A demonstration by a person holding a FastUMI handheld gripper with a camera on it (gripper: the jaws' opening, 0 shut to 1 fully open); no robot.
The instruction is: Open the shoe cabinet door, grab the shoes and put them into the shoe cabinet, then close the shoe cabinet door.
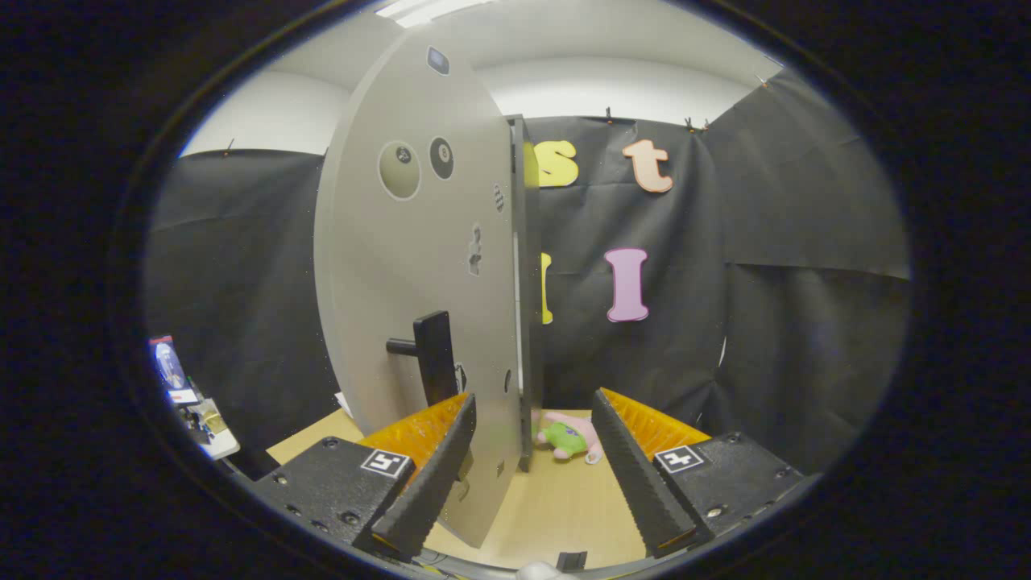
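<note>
Gripper (532,475) fingers spread wide, holding nothing. Cabinet door (419,266) stands ajar, its free edge between the fingers, handle (431,354) just beyond left finger. Shoes not seen; plush toy (568,437) on floor ahead. Prob. door step: push on edge/handle w/ steady swing, avoid slipping off.

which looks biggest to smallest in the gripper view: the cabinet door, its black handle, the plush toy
1. cabinet door, by far the largest
2. black handle
3. plush toy, lying farther off, so its rank against the handle is unsure

The open claw holds nothing.
</note>
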